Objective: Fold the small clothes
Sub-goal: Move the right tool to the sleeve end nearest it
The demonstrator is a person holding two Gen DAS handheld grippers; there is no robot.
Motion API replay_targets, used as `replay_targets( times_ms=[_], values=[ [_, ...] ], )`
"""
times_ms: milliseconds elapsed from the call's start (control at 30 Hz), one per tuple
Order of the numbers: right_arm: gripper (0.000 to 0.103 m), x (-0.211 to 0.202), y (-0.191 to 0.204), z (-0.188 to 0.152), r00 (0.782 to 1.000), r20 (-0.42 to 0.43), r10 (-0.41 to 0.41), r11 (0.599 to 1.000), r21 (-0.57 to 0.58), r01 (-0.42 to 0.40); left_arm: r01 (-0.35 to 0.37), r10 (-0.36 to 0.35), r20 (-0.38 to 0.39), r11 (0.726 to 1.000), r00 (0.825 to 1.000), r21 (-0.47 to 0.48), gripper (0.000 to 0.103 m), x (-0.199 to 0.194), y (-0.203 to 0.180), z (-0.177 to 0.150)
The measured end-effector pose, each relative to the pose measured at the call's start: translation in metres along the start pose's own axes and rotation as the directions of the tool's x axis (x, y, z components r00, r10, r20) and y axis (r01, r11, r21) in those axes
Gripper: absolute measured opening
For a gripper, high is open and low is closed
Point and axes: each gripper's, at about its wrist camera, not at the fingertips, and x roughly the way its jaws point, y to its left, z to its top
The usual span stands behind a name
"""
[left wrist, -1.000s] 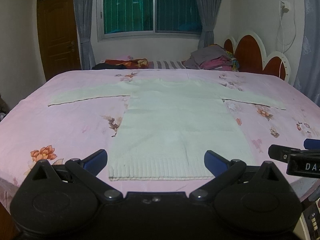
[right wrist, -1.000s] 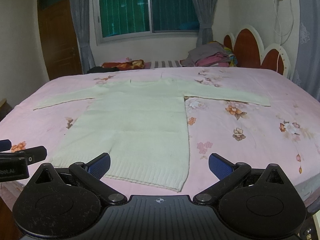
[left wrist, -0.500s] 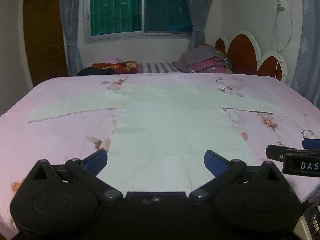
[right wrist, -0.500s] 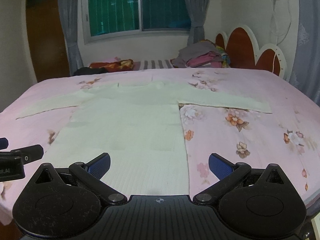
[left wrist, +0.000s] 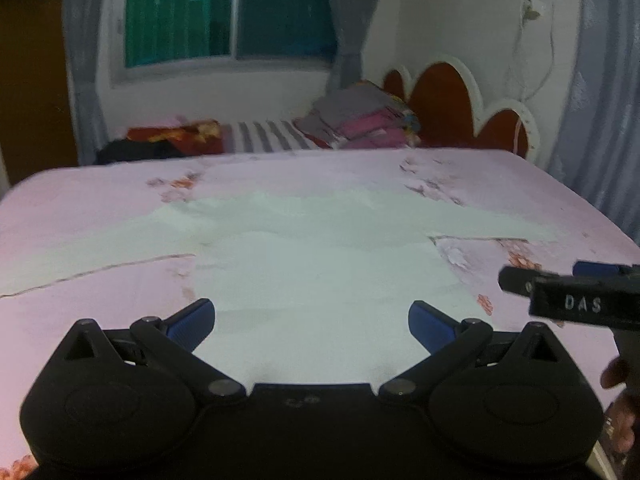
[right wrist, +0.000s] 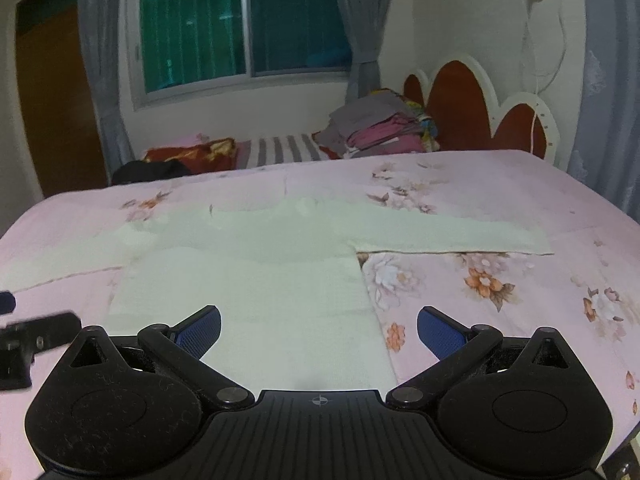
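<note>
I see a pale, long-sleeved sweater (left wrist: pixel 320 264) lying flat on the pink floral bedsheet (left wrist: pixel 92 208), its body running toward the cameras and both sleeves spread out sideways. In the left wrist view, my left gripper (left wrist: pixel 311 322) hangs over the lower part of the sweater's body with its blue-padded fingers (left wrist: pixel 192 320) spread wide apart and nothing between them. The view is blurred, so I cannot tell whether the fingers touch the fabric. At the right edge of this view, part of my right gripper (left wrist: pixel 576 292) shows as a black bar with white letters, level with the sweater's right side.

In the right wrist view, the right gripper (right wrist: pixel 319 330) is likewise spread wide and holds nothing; its left finger is over the sweater (right wrist: pixel 256 280), its right finger (right wrist: pixel 438 332) over bare bedsheet (right wrist: pixel 500 320), so the sweater's right side edge runs between them. The right sleeve (right wrist: pixel 452 236) extends across the sheet toward the right, and the left gripper (right wrist: pixel 24 340) shows at the left edge.

Behind the bed, I see a stack of folded clothes (right wrist: pixel 380 124) beside the scalloped red headboard (right wrist: pixel 472 108), a striped cloth (right wrist: pixel 280 150), and a window (right wrist: pixel 240 24) with grey curtains (right wrist: pixel 364 20).
</note>
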Motion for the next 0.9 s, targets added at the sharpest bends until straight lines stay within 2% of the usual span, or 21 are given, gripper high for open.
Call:
replay_targets(
  times_ms=[100, 267, 333, 533, 633, 733, 800, 900],
  values=[
    [0.103, 0.01, -0.002, 0.007, 1.0, -0.002, -0.027, 1.0, 0.008, 0.027, 0.022, -0.021, -0.027, 1.0, 0.999, 0.007, 0.103, 0.019, -0.002, 0.002],
    [0.103, 0.028, -0.027, 0.016, 0.997, 0.004, -0.077, 0.997, 0.022, 0.077, 0.077, -0.079, -0.069, 0.996, 0.995, -0.037, 0.103, 0.052, -0.013, 0.01],
    [0.103, 0.035, -0.044, 0.019, 0.998, -0.002, -0.06, 0.997, 0.05, 0.06, 0.085, -0.087, -0.074, 0.996, 0.993, -0.03, 0.103, 0.066, -0.022, 0.015],
    [0.103, 0.082, -0.101, 0.035, 0.994, -0.028, -0.109, 0.99, 0.087, 0.111, -0.013, 0.015, -0.075, 1.0, 0.997, 0.029, 0.103, 0.108, -0.051, 0.038],
    [0.103, 0.105, -0.13, 0.044, 0.99, -0.028, -0.138, 0.986, 0.087, 0.14, -0.075, 0.077, -0.084, 0.997, 0.993, 0.029, 0.103, 0.135, -0.064, 0.052],
    [0.103, 0.129, -0.17, 0.053, 0.989, -0.023, -0.146, 0.979, 0.138, 0.148, -0.123, 0.124, -0.091, 0.992, 0.988, 0.016, 0.103, 0.164, -0.075, 0.064],
    [0.103, 0.141, -0.197, 0.056, 0.987, -0.022, -0.158, 0.971, 0.177, 0.159, -0.109, 0.109, -0.12, 0.994, 0.987, 0.012, 0.102, 0.183, -0.082, 0.069],
    [0.102, 0.163, -0.245, 0.06, 0.984, -0.027, -0.177, 0.951, 0.254, 0.178, -0.137, 0.133, -0.132, 0.99, 0.982, -0.021, 0.102, 0.202, -0.088, 0.072]
  ],
)
